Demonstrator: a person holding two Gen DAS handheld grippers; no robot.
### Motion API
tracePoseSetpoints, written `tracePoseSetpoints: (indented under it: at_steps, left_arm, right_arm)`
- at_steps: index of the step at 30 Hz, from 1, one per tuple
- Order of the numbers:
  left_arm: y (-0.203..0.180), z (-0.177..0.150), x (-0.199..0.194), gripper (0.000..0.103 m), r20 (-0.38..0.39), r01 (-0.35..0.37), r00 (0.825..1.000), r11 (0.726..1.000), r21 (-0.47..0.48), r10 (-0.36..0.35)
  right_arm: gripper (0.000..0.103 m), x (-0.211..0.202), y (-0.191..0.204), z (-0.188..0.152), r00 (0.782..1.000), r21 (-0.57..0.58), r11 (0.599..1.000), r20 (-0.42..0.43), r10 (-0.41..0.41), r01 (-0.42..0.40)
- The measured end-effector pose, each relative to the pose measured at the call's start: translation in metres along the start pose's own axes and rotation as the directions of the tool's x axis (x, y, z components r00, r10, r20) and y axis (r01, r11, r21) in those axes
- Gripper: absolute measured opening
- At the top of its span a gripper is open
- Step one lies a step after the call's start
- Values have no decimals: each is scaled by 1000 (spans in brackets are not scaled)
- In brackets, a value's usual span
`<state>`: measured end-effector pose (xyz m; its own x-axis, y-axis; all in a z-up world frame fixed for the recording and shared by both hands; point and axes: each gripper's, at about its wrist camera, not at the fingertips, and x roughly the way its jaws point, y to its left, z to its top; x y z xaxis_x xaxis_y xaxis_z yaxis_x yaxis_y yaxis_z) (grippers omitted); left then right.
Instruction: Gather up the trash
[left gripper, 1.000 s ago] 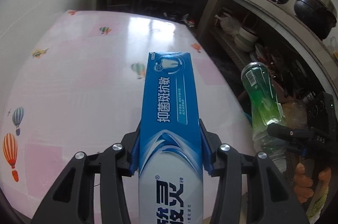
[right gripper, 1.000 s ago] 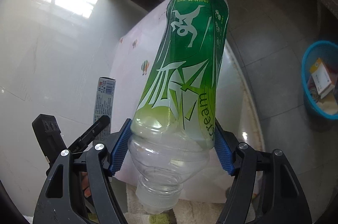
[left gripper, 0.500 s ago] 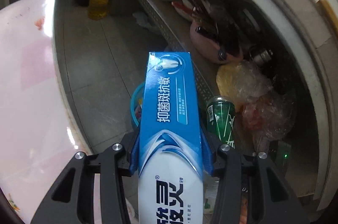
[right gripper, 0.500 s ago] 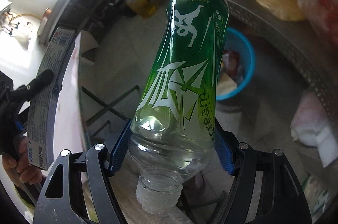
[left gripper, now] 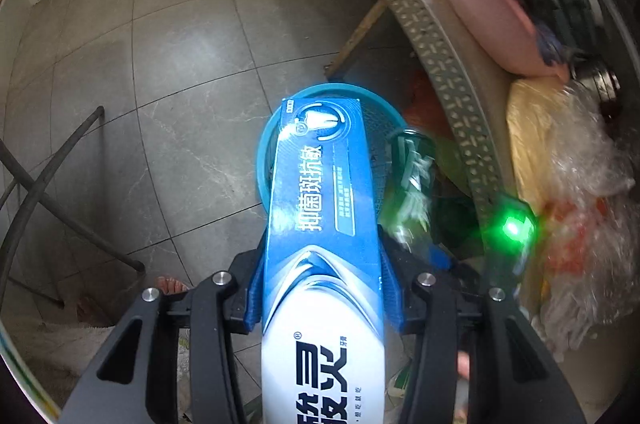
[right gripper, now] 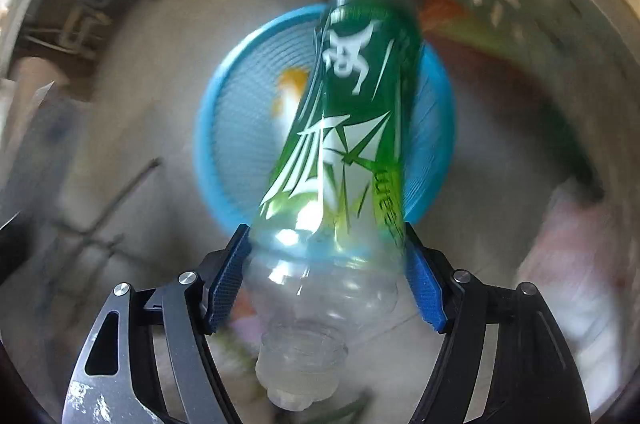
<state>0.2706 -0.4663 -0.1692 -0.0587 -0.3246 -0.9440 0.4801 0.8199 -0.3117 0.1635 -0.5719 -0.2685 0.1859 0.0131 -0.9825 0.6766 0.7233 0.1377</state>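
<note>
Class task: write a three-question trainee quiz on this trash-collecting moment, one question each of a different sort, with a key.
1. True or false: the left gripper is shut on a blue toothpaste box.
2. Multiple choice: the green bottle between the right gripper pads points which end toward the camera? A) its neck B) its base C) its side
3. Fill in: below both held items stands a blue ____ on the tiled floor.

Key: 1 true; 2 A; 3 basket.
</note>
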Motion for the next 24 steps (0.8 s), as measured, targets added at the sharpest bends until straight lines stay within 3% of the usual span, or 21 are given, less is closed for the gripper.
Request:
tracePoseSetpoints:
  at_steps: [6, 9, 12, 15, 16, 17, 18, 20, 24]
  left_arm:
    - [14, 1, 9, 46, -18, 4, 1000, 1000, -12, -5]
    - [16, 2, 16, 46, -32, 10, 999, 1000, -28, -11]
    - [16, 6, 24, 46, -49, 27, 998, 998, -55, -29]
    - [9, 18, 31, 46, -45, 94, 994, 992, -83, -98]
    - [8, 23, 33, 53, -38, 127, 991, 986, -103, -132]
    - [8, 27, 35, 70, -37, 139, 989, 982, -126, -145]
    - [9, 29, 35, 76, -34, 135, 989, 979, -150, -142]
    - [13, 28, 31, 77, -25, 153, 987, 970, -191, -160]
    - [12, 13, 6, 77, -13, 194, 980, 966, -173, -199]
  right_arm:
    - [72, -28, -1, -32, 977, -44, 989, 167, -135, 144]
    - [73, -47, -11, -59, 969, -8, 990, 208, -134, 139]
    - [73, -64, -32, -82, 974, 57, 995, 206, -96, 86]
    - [73, -63, -47, -78, 990, 172, 985, 133, -40, 16]
    - [73, -65, -46, -79, 993, 188, 982, 112, -29, 7]
    - [73, -66, -46, -83, 995, 199, 980, 97, -24, 4]
    - [73, -72, -46, -93, 996, 205, 979, 85, -25, 7]
    - [73, -76, -38, -97, 996, 203, 979, 79, -29, 12]
    - [73, -86, -29, -106, 994, 197, 980, 103, -23, 2]
